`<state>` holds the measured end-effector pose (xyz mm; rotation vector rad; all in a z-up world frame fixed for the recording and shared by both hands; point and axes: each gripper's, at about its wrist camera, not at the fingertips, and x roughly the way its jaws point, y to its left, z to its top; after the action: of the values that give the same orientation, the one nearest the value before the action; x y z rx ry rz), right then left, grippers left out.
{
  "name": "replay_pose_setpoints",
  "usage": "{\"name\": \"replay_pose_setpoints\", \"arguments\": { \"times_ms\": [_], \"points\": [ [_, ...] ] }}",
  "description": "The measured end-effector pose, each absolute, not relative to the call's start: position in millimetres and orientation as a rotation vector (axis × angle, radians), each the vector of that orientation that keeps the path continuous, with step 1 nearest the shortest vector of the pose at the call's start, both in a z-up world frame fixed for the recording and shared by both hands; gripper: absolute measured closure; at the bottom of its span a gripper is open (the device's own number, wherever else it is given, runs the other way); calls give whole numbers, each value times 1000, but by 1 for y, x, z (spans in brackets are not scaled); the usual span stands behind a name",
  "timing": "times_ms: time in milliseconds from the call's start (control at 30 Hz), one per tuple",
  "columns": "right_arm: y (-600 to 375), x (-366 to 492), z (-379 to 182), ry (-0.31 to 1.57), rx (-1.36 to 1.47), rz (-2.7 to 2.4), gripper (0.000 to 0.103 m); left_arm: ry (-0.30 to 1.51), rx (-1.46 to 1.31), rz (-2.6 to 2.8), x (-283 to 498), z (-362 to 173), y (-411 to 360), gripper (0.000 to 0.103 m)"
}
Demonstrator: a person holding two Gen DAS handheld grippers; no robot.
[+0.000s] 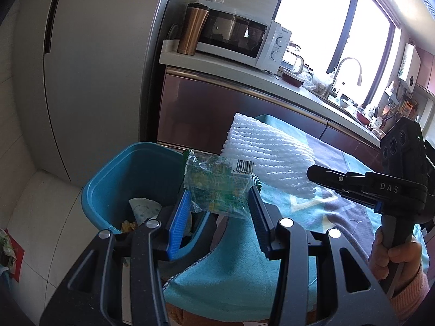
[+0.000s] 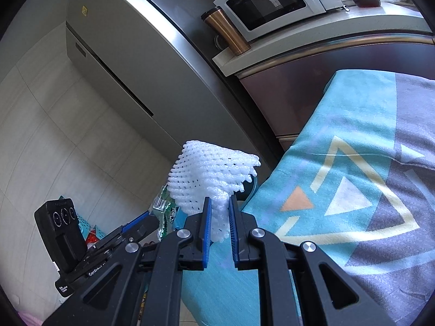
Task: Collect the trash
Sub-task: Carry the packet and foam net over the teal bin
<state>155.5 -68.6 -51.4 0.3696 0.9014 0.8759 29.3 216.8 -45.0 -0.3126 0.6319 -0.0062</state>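
Note:
My left gripper (image 1: 220, 193) is shut on a crumpled clear plastic wrapper (image 1: 217, 184) with green print and a barcode, held at the table's edge beside the blue trash bin (image 1: 114, 179), which holds paper and scraps. My right gripper (image 2: 218, 203) is shut on a white foam net sleeve (image 2: 209, 179) and holds it above the table's left edge. The foam sleeve also shows in the left wrist view (image 1: 266, 152), just behind the wrapper, with the right gripper (image 1: 315, 172) at its right side. The wrapper shows in the right wrist view (image 2: 164, 206), lower left of the foam.
The table wears a teal and grey cloth (image 2: 353, 190) with triangle patterns. Behind stand a fridge (image 1: 95, 68) and a counter (image 1: 217, 62) with a microwave (image 1: 239, 40), a copper tumbler (image 1: 191, 30) and a sink tap (image 1: 345, 68). Tiled floor lies left of the bin.

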Motion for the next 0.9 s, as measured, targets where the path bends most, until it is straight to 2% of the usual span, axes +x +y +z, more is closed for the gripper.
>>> {"name": "replay_pose_setpoints", "arguments": {
  "times_ms": [900],
  "points": [
    [-38,162,-52,941,329,894,91,663,-327,70,37,-61,242,59]
  ]
}}
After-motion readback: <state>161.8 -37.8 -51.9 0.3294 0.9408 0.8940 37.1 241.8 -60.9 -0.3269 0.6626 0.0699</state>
